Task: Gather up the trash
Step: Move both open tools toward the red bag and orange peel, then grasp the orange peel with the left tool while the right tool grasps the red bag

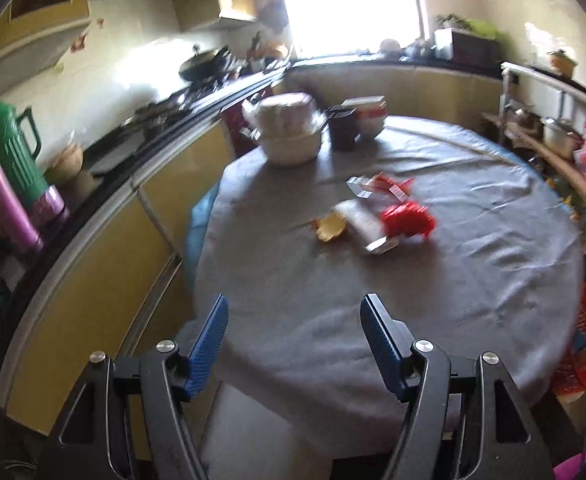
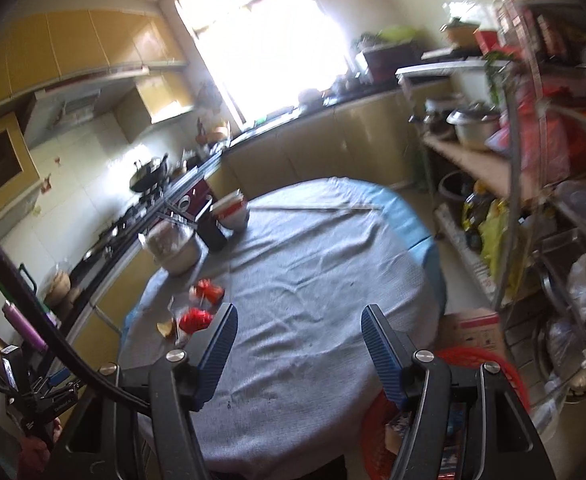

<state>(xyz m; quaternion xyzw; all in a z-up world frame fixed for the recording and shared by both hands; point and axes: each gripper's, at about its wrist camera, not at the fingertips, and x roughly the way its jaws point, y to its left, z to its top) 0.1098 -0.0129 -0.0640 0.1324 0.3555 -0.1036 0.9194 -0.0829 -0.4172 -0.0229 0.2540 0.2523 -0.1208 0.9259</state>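
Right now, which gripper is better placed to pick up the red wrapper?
Left. The red wrapper lies straight ahead of the left gripper, jaws open; for the right gripper it sits off to the left.

Small kitchen, lit hard by a bright window (image 2: 261, 40) at the back. Yellow cabinets (image 2: 73, 48) above, more below a dark counter (image 1: 165, 120) along the left wall. Pale tiled wall (image 2: 77, 184). Round table (image 2: 317, 272) under grey cloth in the middle. Crowded metal shelves (image 2: 533, 184) on the right.
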